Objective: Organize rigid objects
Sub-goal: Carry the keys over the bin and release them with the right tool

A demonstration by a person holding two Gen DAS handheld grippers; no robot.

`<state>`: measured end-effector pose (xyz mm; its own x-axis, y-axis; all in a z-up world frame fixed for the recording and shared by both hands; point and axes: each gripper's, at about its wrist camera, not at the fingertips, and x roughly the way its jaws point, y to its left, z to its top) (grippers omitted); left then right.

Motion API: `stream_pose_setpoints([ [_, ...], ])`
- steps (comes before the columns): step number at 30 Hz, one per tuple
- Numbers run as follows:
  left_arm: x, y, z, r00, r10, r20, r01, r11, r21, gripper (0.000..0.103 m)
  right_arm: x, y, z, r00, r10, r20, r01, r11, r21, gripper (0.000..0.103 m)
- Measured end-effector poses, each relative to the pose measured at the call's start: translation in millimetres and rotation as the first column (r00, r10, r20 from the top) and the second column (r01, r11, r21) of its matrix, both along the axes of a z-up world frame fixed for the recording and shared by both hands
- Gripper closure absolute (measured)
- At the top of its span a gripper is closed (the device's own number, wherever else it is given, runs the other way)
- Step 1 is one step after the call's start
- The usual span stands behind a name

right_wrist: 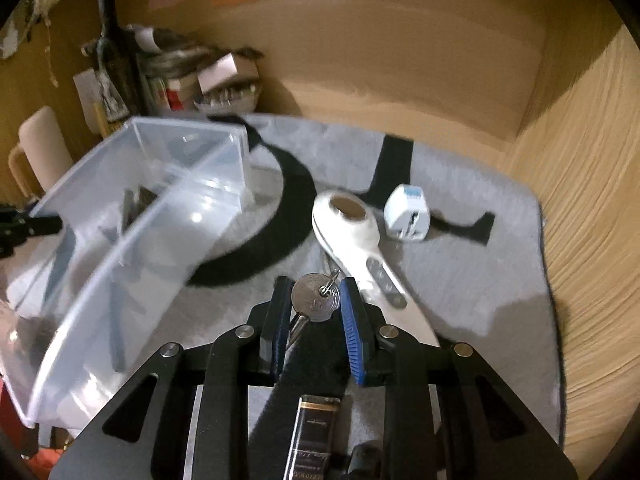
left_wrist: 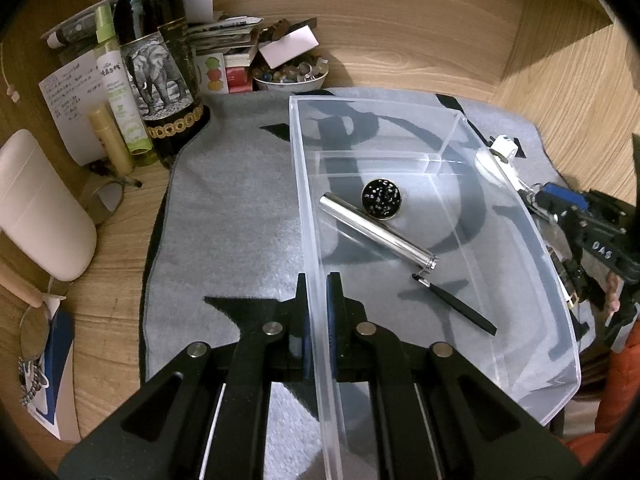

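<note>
On the wooden worktop (left_wrist: 400,32), at the far left, stands a cluster of clutter: a pale rounded container (left_wrist: 40,208), a green spray bottle (left_wrist: 118,92) and a dark wine bottle (left_wrist: 160,72) with an elephant label. A bowl of marbles (left_wrist: 290,74) sits just behind the grey mat (left_wrist: 224,208).

The left claw (left_wrist: 318,300) is pressed together on the left wall of the clear plastic bin (left_wrist: 312,216), one finger outside the wall and one inside. Inside the bin lie a silver metal tube (left_wrist: 376,230), a round black speckled disc (left_wrist: 381,199) touching the tube's far side, and a black pen (left_wrist: 456,304) nearer the claw, to the right of its tips.

Right of the bin, the right claw (right_wrist: 316,300) pinches a silver key (right_wrist: 314,298) between its blue pads; the key's round head sits upright between the fingertips, with a small ring through its hole, and a second key (right_wrist: 298,326) hangs below. The bin's far wall (right_wrist: 132,236) is to the left of this claw. Just beyond the key lies a white handheld device (right_wrist: 352,232) with buttons on its handle, flat on the mat, and beside its head to the right rests a white cube-shaped plug adapter (right_wrist: 408,214). A dark rectangular object (right_wrist: 316,432) with gold trim lies under the claw's body.
</note>
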<state>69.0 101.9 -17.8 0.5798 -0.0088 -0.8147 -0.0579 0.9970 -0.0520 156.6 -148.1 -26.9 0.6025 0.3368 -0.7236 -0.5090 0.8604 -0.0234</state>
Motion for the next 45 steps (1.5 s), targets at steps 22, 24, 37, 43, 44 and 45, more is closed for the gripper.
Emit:
stream_pose_setpoints([
  [22,-2.7,-0.1,1.1,1.000,-0.013,0.010,0.013,1.000,0.005,0.097,-35.4,43.3,85.3,0.971,0.100,0.218,-0.128,0.985,0.118,0.080],
  [24,-2.7,-0.2,0.8,1.000,-0.018,0.011,0.018,1.000,0.008,0.097,-37.1,52.2,89.9,0.967,0.118,0.227,-0.149,0.981,0.123,0.080],
  [37,-3.6,-1.2,0.9,0.999,-0.031,0.014,0.031,0.999,0.021,0.096,-28.6,105.0,70.8,0.962,0.226,0.154,-0.239,0.968,0.071,0.080],
  [43,-3.5,-1.0,0.7,0.999,-0.035,0.016,0.035,0.999,0.020,0.096,-17.9,123.3,41.6,0.967,0.242,0.073,-0.244,0.970,0.010,0.080],
  [44,-3.6,-1.0,0.7,0.999,-0.037,0.017,0.036,0.999,0.021,0.096,-15.9,124.5,38.5,0.968,0.242,0.064,-0.243,0.970,0.005,0.080],
  [45,-3.3,-1.1,0.7,0.999,-0.037,0.017,0.037,0.999,0.021,0.096,-13.3,126.4,33.0,0.969,0.241,0.047,-0.241,0.970,-0.004,0.080],
])
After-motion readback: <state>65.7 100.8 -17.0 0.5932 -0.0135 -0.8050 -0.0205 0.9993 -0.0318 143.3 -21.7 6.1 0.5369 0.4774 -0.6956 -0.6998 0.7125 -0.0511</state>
